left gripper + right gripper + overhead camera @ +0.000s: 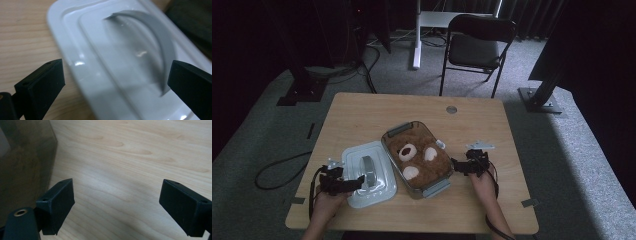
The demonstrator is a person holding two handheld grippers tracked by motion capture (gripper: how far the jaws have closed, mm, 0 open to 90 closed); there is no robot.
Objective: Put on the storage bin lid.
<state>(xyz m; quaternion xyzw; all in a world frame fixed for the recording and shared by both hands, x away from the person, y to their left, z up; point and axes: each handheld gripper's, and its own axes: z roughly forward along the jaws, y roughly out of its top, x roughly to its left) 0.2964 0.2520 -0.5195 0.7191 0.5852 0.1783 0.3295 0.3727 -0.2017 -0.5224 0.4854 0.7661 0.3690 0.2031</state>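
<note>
On the table (362, 112), the left hand-held gripper (357, 182) hung released over the lid (368, 175) beside the bear's (419, 157) box (437, 187), while the right hand-held gripper (455, 166) gaped empty nearby.

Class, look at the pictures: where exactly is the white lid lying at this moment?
In the high view the white lid lies flat on the table, left of the box holding the teddy bear, with the open left gripper at its grey handle.
</note>
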